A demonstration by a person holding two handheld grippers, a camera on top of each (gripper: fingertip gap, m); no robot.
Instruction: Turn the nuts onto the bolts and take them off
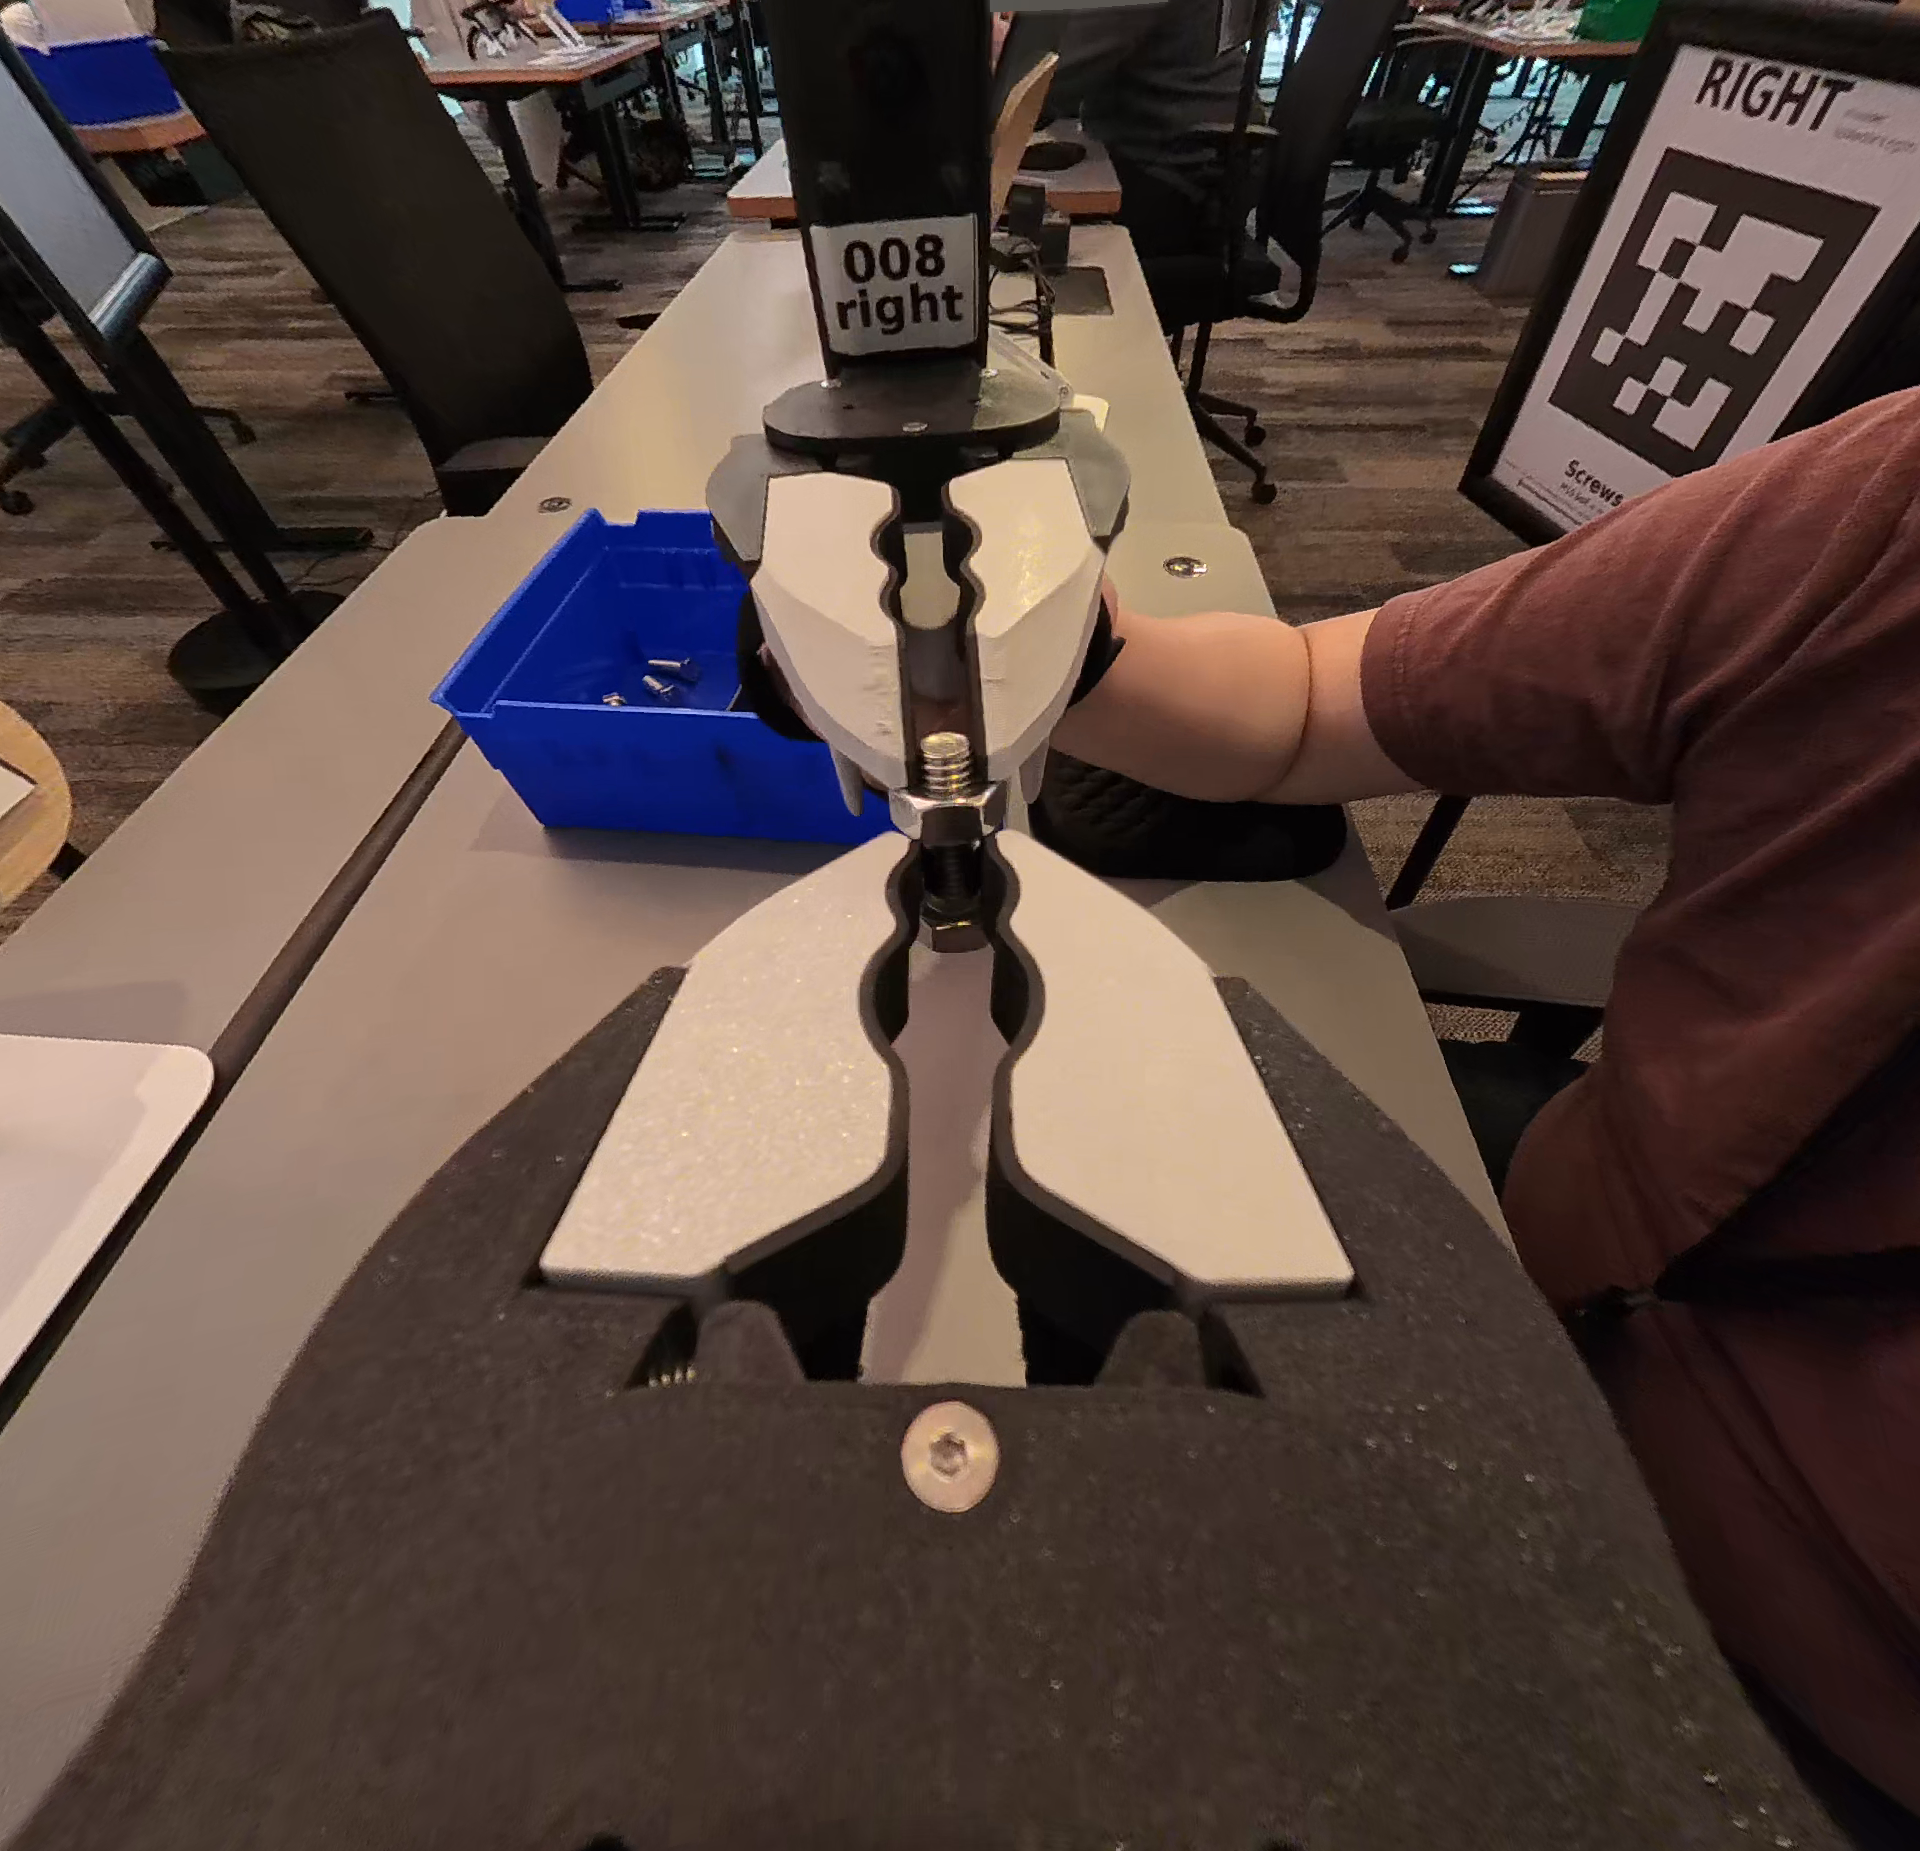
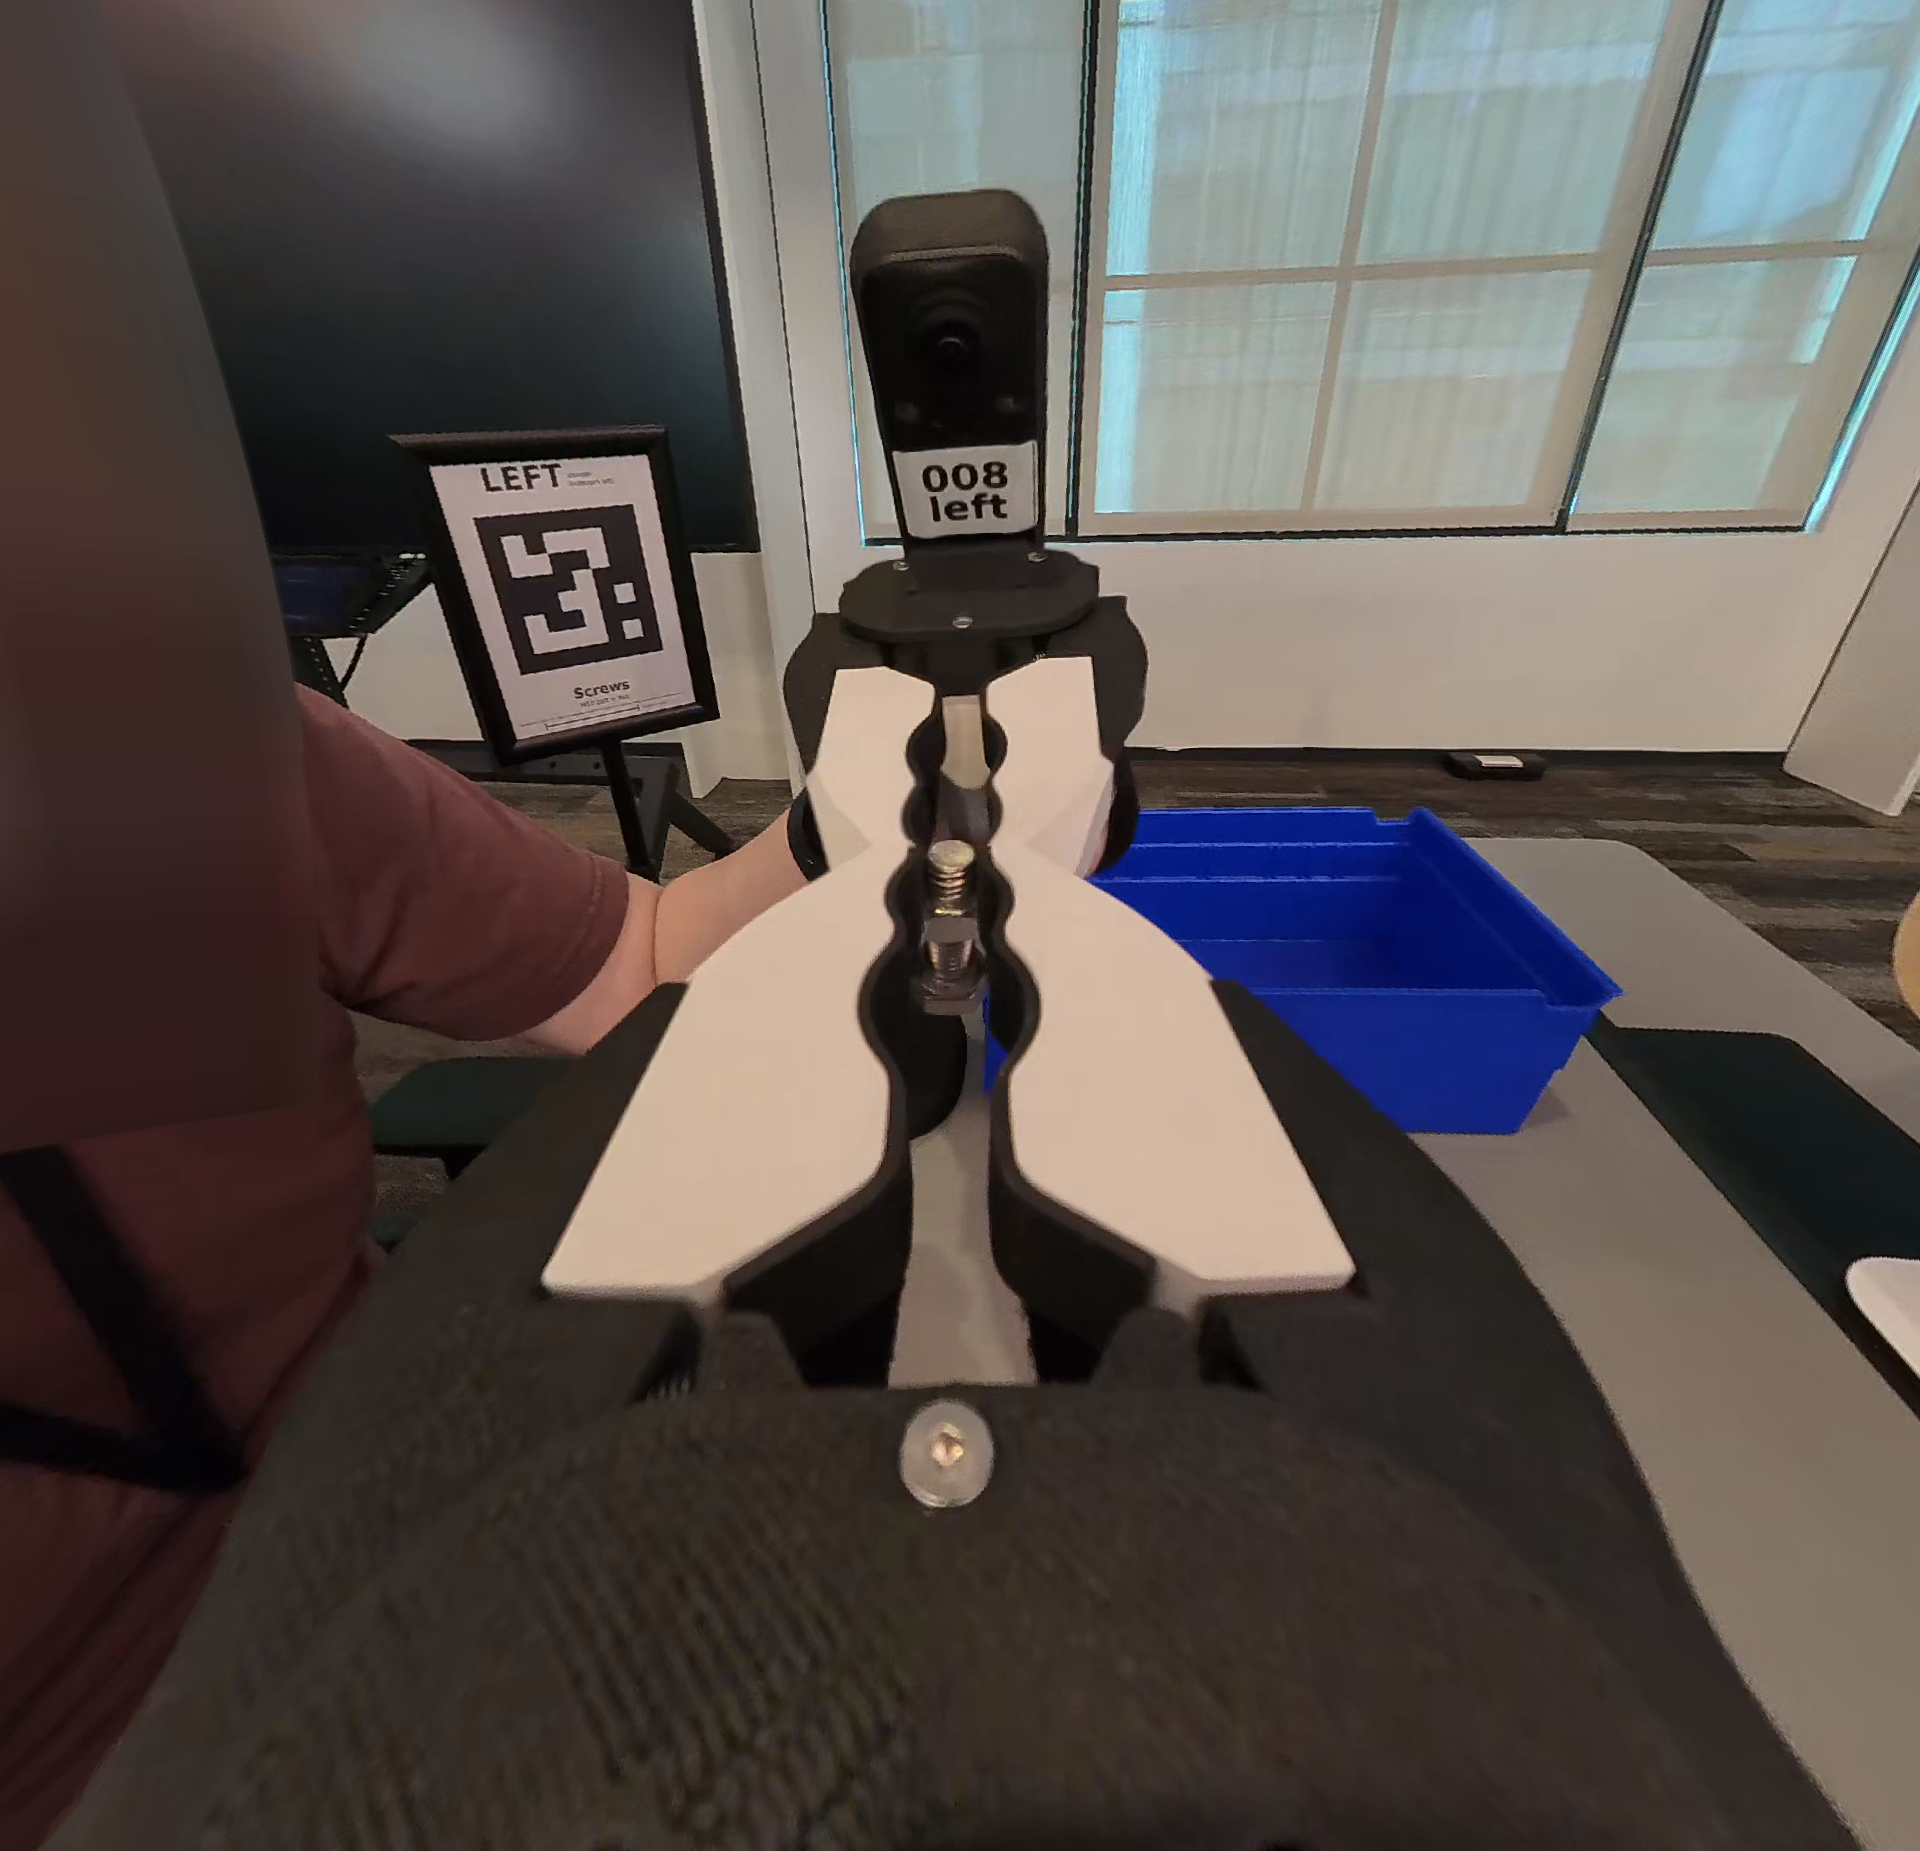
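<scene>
My left gripper (image 1: 948, 892) pinches the threaded steel bolt (image 1: 947, 762); my right gripper (image 2: 948, 954) clamps its silver hex nut (image 1: 943, 802). Mid-threading, I judge; next, another twist.

On my feed the left gripper (image 1: 951, 866) and right gripper (image 2: 951, 928) each show pale grey-white fingers set in a speckled black foam-textured body, and the bolt (image 1: 948, 762) and nut (image 1: 948, 802) between them are bright silver metal. I see a saturated blue bin (image 1: 623, 700) on a matte grey table (image 1: 416, 970), and a dark maroon sleeve (image 1: 1662, 658). The framed signs (image 2: 566, 586) carry black-and-white block patterns in black frames.
</scene>
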